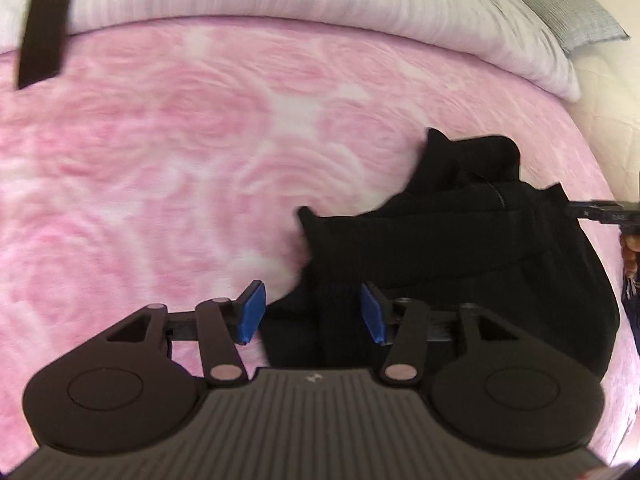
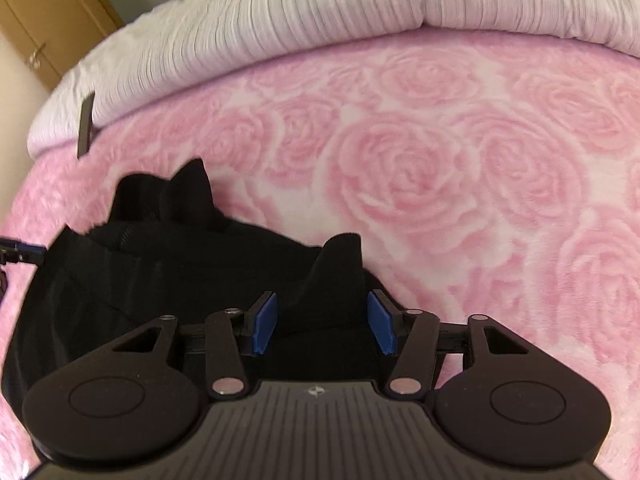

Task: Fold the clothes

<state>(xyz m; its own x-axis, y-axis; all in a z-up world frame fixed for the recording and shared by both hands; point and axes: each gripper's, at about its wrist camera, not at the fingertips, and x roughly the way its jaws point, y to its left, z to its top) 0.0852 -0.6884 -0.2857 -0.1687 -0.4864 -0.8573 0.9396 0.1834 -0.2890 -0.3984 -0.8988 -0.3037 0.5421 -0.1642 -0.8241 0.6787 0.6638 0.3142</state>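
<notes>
**While both jaws stand apart, a black garment lies bunched on the bed**

Where the pink rose-patterned plush blanket (image 1: 160,152) covers the bed, a crumpled black fabric garment (image 1: 472,240) lies in a heap, with several peaks of cloth standing up from it. It sits toward the right side of the left wrist view and toward the lower left of the right wrist view.

The left hand-held gripper (image 1: 313,313) is held low over the bed, pointing forward along the blanket toward the pillows. Its blue-padded fingers (image 1: 253,312) are spread apart, and a ridge of the black cloth runs up between them; whether the pads touch the cloth cannot be told.

The right hand-held gripper (image 2: 323,322) has a similar pose, low and level, aimed at the head of the bed. Its jaws are likewise parted, with a raised point of the garment standing between the blue pads. Seen from the left wrist, the tip of the right tool reaches in from the right edge beside the garment, with part of a person's hand (image 1: 632,252) behind it.

Behind the blanket lies a ribbed pale grey pillow (image 2: 320,12). A dark flat rectangular strip (image 1: 46,26) lies at its left end, at the edge of the blanket. A wooden cabinet (image 2: 44,12) stands beyond the bed.
</notes>
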